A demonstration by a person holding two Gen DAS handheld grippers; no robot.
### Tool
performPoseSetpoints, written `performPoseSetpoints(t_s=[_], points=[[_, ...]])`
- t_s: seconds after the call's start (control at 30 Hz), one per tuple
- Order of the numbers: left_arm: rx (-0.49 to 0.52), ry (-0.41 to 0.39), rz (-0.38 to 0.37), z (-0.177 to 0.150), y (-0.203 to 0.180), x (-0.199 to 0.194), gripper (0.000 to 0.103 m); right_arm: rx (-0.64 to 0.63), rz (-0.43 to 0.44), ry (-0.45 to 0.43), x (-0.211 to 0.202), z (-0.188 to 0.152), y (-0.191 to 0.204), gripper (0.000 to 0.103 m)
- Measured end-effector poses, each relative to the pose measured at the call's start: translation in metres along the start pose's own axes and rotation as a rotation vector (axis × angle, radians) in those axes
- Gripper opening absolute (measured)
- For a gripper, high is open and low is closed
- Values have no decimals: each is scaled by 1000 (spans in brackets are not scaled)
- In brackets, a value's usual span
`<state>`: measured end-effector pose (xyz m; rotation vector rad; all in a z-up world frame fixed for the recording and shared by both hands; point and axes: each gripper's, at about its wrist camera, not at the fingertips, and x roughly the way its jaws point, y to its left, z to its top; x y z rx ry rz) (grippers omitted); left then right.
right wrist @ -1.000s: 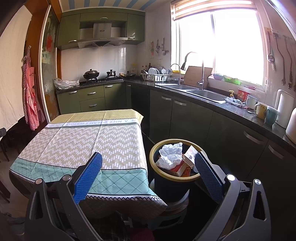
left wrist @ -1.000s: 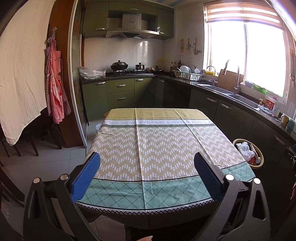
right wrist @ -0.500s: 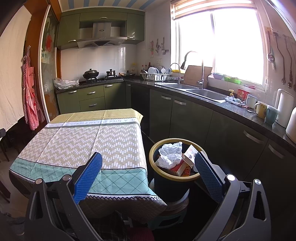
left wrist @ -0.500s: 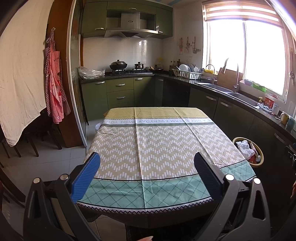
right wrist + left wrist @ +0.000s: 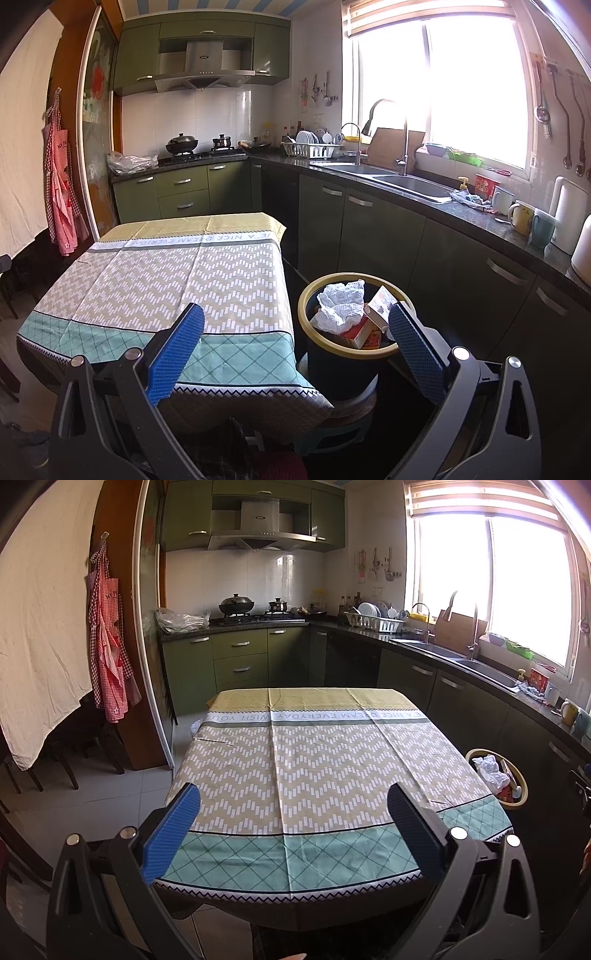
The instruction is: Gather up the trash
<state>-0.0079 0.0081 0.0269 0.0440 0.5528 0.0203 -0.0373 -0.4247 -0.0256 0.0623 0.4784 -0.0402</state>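
Trash (image 5: 341, 304) fills the yellow-rimmed bin (image 5: 306, 295) beside the table (image 5: 314, 760), partly hidden behind the right claw (image 5: 295, 343). Both it and the left claw (image 5: 293, 825) gape wide, holding nothing.

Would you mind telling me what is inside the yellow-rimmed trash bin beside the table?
The trash bin holds a crumpled white paper towel, a small white carton and a red and orange box. Anything deeper is hidden beneath them.

Matt patterned cloth tablecloth (image 5: 314, 768)
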Motion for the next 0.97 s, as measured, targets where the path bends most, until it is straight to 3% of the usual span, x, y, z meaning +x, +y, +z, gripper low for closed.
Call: performPoseSetpoints(t_s=[0.27,0.77,0.97], points=[[4,22,7,-1,-1,5,96,-2,1,5,2,0,0,99],[37,-6,35,0,-5,1,96,0,0,8,3,0,-1,99],[36,4,7,1,-4,2,96,0,0,9,4,-1,-1,98]])
